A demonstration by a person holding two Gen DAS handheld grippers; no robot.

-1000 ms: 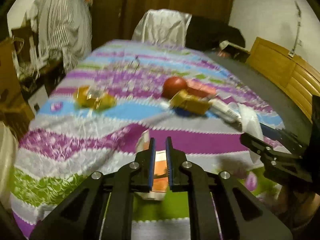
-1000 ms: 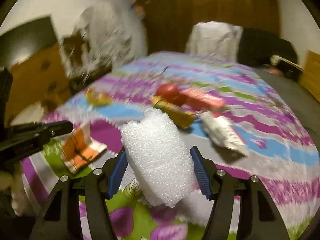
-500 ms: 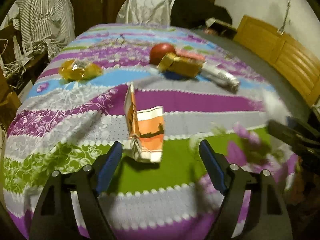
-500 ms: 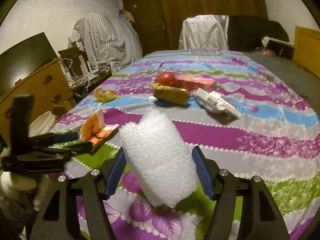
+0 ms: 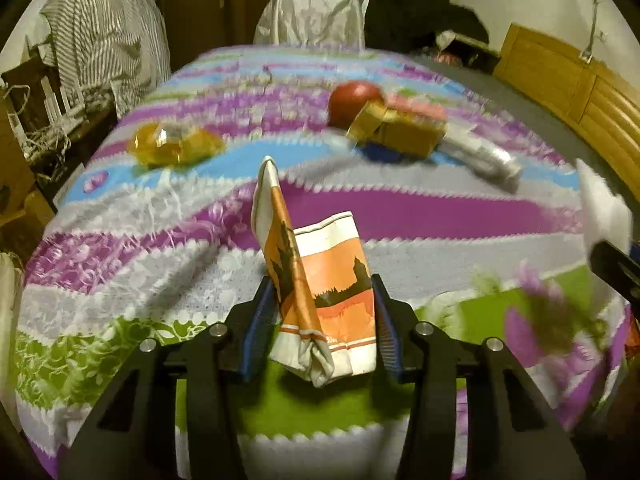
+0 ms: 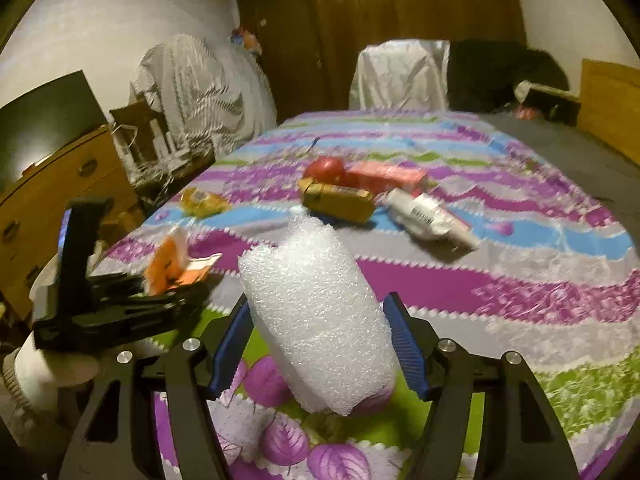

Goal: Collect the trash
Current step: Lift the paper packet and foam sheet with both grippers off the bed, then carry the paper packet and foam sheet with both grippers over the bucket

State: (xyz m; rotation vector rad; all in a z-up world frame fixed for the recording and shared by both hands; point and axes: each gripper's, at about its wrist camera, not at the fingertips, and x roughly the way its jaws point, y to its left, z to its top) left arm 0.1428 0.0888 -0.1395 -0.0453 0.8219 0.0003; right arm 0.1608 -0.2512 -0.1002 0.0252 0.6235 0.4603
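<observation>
Left hand-held gripper (image 5: 324, 320) has just been closing around the orange wrapper (image 5: 332, 292) on the bed (image 5: 440, 216), pads at its sides; right hand-held gripper (image 6: 320, 344) clamps foam (image 6: 316, 320). Left to collect, farther off: yellow wrapper (image 5: 176, 144), box (image 5: 400, 132), white pack (image 5: 484, 156)

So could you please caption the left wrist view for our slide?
Left gripper closing around an orange-and-white carton on the striped bedspread.
</observation>
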